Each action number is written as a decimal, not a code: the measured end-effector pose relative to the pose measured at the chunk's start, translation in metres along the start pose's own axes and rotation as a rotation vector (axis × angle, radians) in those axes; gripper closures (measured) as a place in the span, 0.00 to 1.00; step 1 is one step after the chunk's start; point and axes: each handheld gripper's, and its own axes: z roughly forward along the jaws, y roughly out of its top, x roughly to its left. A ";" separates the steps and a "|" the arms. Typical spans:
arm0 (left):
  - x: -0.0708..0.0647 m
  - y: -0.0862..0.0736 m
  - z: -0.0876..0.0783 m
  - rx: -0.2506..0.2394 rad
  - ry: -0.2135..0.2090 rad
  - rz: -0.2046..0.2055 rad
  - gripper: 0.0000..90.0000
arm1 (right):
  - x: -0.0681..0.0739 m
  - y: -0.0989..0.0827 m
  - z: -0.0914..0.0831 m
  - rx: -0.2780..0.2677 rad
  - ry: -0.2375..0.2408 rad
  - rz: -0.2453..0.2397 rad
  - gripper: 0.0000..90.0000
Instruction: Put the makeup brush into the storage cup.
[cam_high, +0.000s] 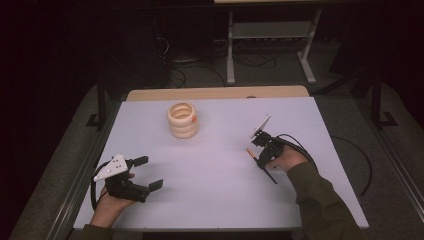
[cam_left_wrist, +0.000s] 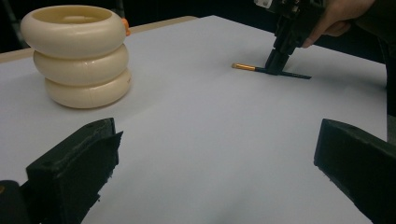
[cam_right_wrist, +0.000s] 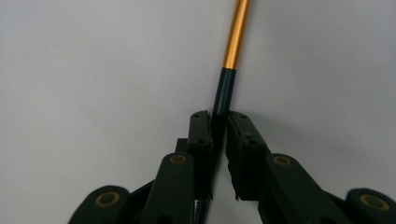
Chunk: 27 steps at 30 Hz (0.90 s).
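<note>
Across the dark room, a grey floor, loose cables and a white-legged metal frame (cam_high: 270, 45) lie beyond the table's far edge. Nearer, the white table top (cam_high: 220, 200) spreads bare and matte, with a strip of pale wood (cam_high: 215, 93) along its far rim and dark rails down both sides. Most of the surface is open, widest through the middle and the near edge. At 11 o'clock from the centre stands a cream stack of three rings (cam_high: 182, 120), an orange spot on its side. At 8 o'clock the left gripper (cam_high: 148, 173) rests in a hand, jaws spread wide over bare table. At 3 o'clock the right gripper (cam_high: 260, 161) has its jaws clamped on a thin pen-like stick (cam_right_wrist: 229, 60), dark-bodied with a gold end, lying on the table. No writing is legible.
</note>
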 end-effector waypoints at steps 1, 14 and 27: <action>0.000 0.000 0.000 -0.001 0.000 -0.002 0.00 | 0.000 0.000 0.000 0.000 0.000 -0.001 0.88; -0.001 0.000 0.000 -0.001 0.001 -0.004 0.00 | 0.004 0.001 0.001 0.010 -0.028 -0.018 0.91; 0.000 0.000 -0.001 0.002 0.003 -0.002 0.00 | 0.004 0.000 0.000 -0.001 -0.034 -0.032 0.92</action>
